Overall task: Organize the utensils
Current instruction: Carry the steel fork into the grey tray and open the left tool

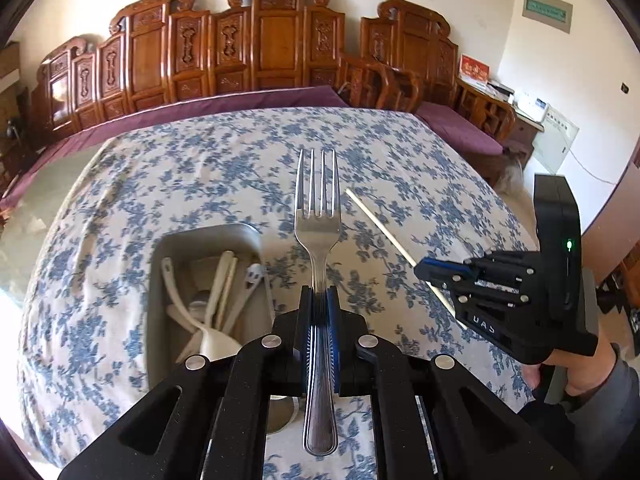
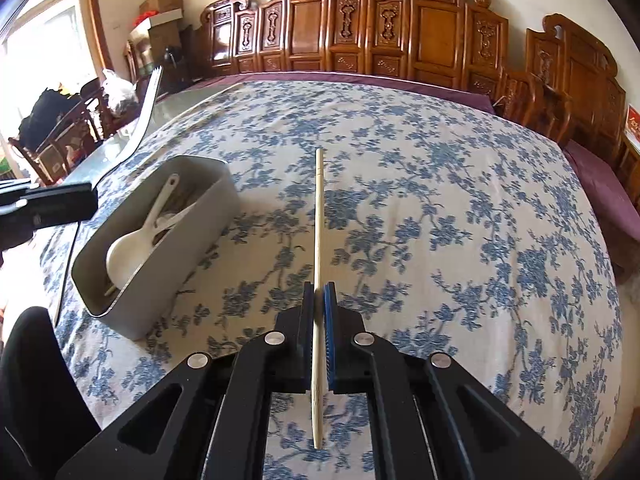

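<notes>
My left gripper is shut on a steel fork, tines pointing away, held above the table just right of a grey utensil bin. The bin holds several white spoons and other utensils. My right gripper is shut on a single pale chopstick that points forward over the cloth. It also shows in the left wrist view, to the right of the fork, with the chopstick. In the right wrist view the bin lies to the left, with a white spoon inside.
The table wears a blue-flowered cloth. Carved wooden benches with purple cushions run along its far and right sides. The fork's tines and the left gripper's body show at the left of the right wrist view.
</notes>
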Motion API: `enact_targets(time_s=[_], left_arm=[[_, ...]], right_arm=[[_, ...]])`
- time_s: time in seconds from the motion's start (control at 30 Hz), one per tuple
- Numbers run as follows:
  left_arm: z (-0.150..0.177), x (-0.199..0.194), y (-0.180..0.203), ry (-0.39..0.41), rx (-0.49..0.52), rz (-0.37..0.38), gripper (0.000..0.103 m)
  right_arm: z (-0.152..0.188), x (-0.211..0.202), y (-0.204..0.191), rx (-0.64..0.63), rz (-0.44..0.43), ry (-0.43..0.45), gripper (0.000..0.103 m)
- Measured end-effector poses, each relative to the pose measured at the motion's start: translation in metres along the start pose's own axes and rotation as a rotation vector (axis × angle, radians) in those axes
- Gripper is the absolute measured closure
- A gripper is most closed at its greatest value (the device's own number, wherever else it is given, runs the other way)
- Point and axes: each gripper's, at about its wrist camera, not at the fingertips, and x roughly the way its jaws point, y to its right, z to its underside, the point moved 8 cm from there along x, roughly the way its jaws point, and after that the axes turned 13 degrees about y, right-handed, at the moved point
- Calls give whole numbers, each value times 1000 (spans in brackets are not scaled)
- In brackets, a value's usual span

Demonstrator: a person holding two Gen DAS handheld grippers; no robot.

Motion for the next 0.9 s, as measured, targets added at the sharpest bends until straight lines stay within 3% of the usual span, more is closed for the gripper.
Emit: enact_targets(time_s=[0.4, 0.9], left_arm=[[-1, -11, -51, 19, -33, -84, 97], [36, 32, -98, -79, -44, -162, 97]], right_arm=[[-1, 0, -15, -5, -29, 9, 97], [-8, -3, -36, -17, -73, 39, 97]])
